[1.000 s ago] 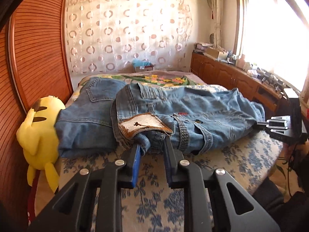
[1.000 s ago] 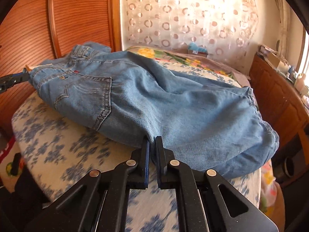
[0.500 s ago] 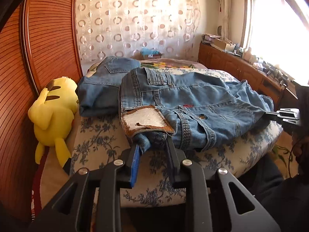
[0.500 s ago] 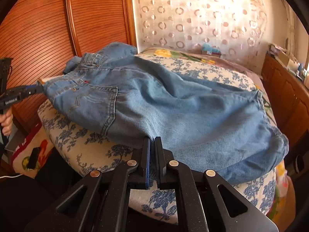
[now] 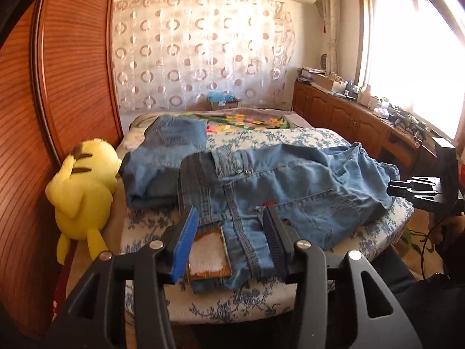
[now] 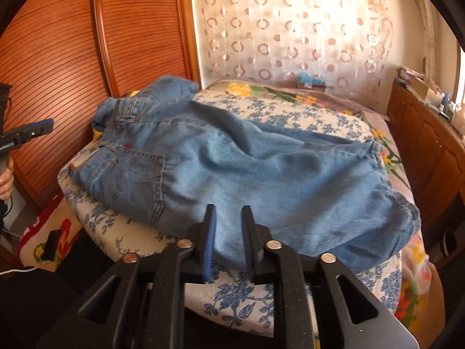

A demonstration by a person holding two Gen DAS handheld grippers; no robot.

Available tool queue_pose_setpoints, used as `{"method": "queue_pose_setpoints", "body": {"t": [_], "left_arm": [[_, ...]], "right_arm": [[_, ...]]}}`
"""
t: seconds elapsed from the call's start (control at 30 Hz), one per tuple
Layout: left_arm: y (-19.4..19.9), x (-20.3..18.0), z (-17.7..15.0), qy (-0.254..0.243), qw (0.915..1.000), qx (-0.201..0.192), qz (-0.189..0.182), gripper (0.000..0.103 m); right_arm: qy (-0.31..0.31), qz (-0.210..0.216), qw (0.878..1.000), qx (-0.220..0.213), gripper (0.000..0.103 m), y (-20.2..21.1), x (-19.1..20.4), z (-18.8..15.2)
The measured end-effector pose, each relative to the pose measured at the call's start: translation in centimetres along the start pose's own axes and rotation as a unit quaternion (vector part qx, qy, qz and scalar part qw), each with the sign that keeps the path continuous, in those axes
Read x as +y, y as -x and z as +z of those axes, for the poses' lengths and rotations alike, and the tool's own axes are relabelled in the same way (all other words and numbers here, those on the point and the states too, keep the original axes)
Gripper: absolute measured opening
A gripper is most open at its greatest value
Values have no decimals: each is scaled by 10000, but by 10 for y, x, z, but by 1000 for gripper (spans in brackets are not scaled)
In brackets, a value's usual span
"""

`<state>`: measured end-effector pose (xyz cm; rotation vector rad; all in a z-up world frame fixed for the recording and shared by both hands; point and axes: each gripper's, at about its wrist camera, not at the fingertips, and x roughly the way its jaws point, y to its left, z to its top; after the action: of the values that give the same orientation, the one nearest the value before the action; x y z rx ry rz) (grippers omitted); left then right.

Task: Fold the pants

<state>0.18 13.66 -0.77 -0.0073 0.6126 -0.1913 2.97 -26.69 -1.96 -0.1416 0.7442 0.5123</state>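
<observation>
1. My left gripper [image 5: 229, 218] is opening; the jeans [image 5: 290, 186] waistband and its patch [image 5: 207, 251] lie between the jaws, untouched by the pads. If I pull away low, a fingertip could snag the belt band and drag the fold apart.
2. The jeans lie across the bed [image 5: 261, 299], from 9 to 3 o'clock.
3. My right gripper [image 6: 228, 221] is opening too, the denim hem loose between its jaws. That edge overhangs at 6 o'clock; I judge it could slide off.
</observation>
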Motion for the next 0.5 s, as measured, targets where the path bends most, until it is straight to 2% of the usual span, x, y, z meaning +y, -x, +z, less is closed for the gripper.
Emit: {"method": "queue_pose_setpoints", "body": {"t": [0.13, 0.27, 0.5], "left_arm": [[-3, -7, 10, -70, 9999, -80, -94, 50], [-2, -17, 17, -174, 9994, -218, -201, 65], [-20, -33, 27, -323, 9986, -221, -361, 66]], "right_arm": [[-106, -95, 9999, -91, 28, 4, -10, 3], [-146, -202, 9996, -139, 31, 8, -20, 3], [-263, -420, 9986, -207, 40, 10, -37, 7]]}}
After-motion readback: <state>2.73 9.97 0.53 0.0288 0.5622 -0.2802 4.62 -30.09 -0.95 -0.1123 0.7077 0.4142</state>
